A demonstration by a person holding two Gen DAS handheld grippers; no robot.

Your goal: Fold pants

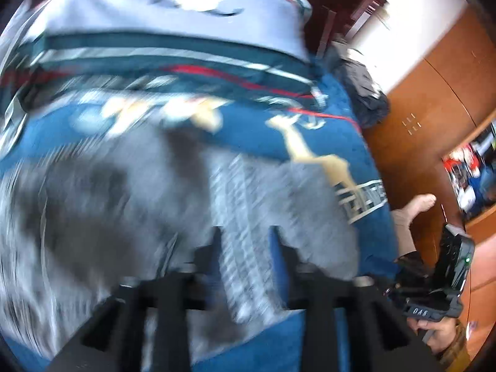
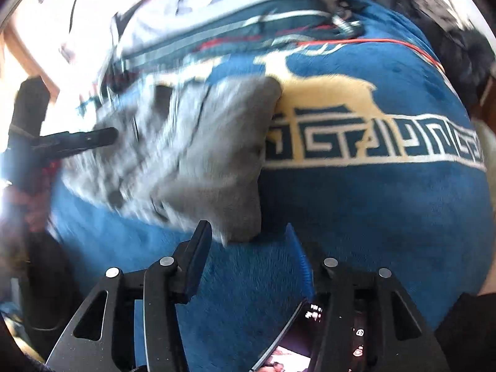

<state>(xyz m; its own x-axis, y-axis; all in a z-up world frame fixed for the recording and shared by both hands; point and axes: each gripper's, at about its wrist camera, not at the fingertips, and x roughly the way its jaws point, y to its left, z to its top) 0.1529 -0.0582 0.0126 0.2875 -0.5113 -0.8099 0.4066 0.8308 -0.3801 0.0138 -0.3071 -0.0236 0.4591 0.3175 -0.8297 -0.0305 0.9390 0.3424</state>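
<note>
Grey pants (image 2: 198,152) lie bunched on the blue blanket (image 2: 372,217), up against the tan deer pattern (image 2: 328,93) and the key-pattern band (image 2: 372,145) woven into it, well in from the blanket's near edge, and the picture is smeared with motion over most of the cloth. The right gripper (image 2: 251,241) hovers just short of the pants' nearest corner, its jaws parted with only blue blanket showing between them, nothing pinched. Over at the far side of the pants, seen from the right wrist camera, one dark finger of the left gripper (image 1: 248,238) points in at the cloth. From the left wrist view its jaws stand apart too, the grey fabric blurred beyond and below them, and no fold is caught between the fingers. A hand (image 1: 440,331) at the lower right of that view clasps the handle of the right tool. Beyond the blanket's far edge lies pale bedding (image 1: 173,12) with dark and red stripes, and wooden cupboards (image 1: 434,93) stand off to the side
</note>
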